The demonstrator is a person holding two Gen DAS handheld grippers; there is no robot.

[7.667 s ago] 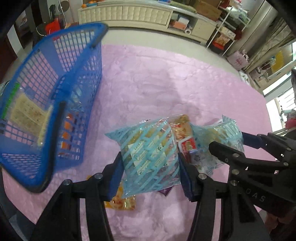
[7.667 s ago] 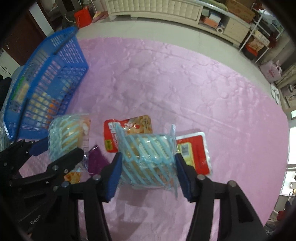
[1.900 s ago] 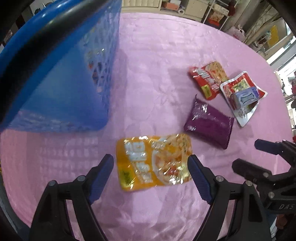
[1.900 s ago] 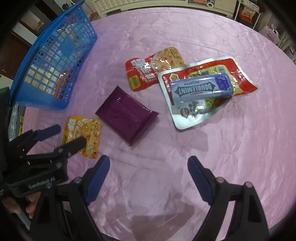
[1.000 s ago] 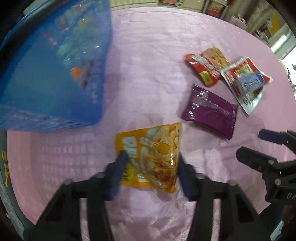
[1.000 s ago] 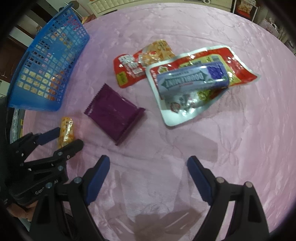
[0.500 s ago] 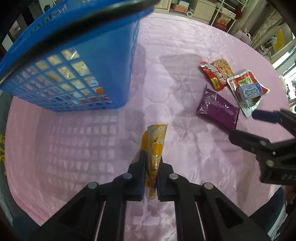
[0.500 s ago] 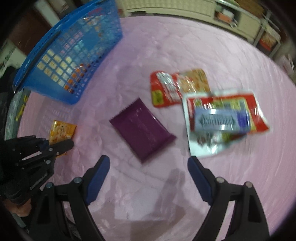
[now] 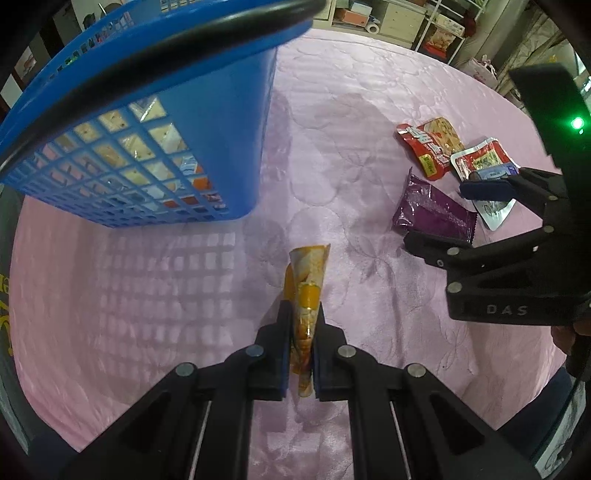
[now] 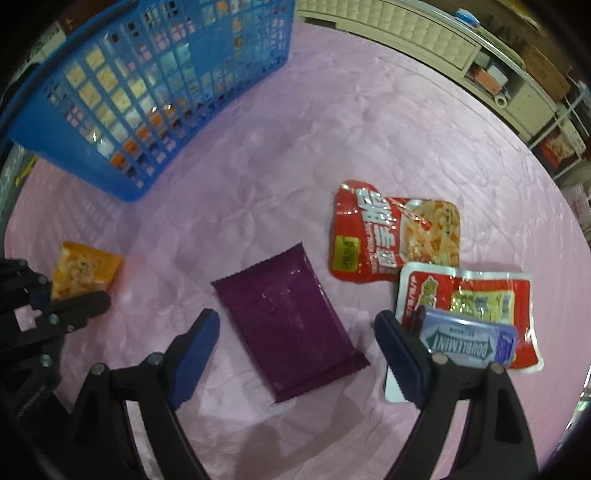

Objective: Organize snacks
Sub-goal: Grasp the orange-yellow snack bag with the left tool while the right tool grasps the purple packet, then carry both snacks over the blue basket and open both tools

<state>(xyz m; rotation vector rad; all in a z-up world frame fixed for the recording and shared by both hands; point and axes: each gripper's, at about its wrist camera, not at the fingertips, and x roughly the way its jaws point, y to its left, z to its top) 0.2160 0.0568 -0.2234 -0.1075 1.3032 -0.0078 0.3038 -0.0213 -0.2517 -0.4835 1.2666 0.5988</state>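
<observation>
My left gripper (image 9: 301, 332) is shut on an orange snack packet (image 9: 306, 284), held edge-on above the pink cloth; the packet also shows in the right wrist view (image 10: 83, 269). The blue basket (image 9: 207, 92) with several snacks inside stands just ahead and left of it. My right gripper (image 10: 295, 347) is open, its jaws straddling a purple packet (image 10: 288, 321) lying flat. A red noodle packet (image 10: 391, 236), a red-and-white pouch (image 10: 480, 295) and a Doublemint gum pack (image 10: 469, 343) lie to the right.
The pink quilted cloth (image 10: 332, 129) covers a round table. The blue basket (image 10: 155, 81) stands at its far left. A cream cabinet (image 10: 424, 33) and shelves stand beyond the table's far edge.
My left gripper closed on the orange packet and lifted it toward the basket. My right gripper moved down and forward over the purple packet, still open.
</observation>
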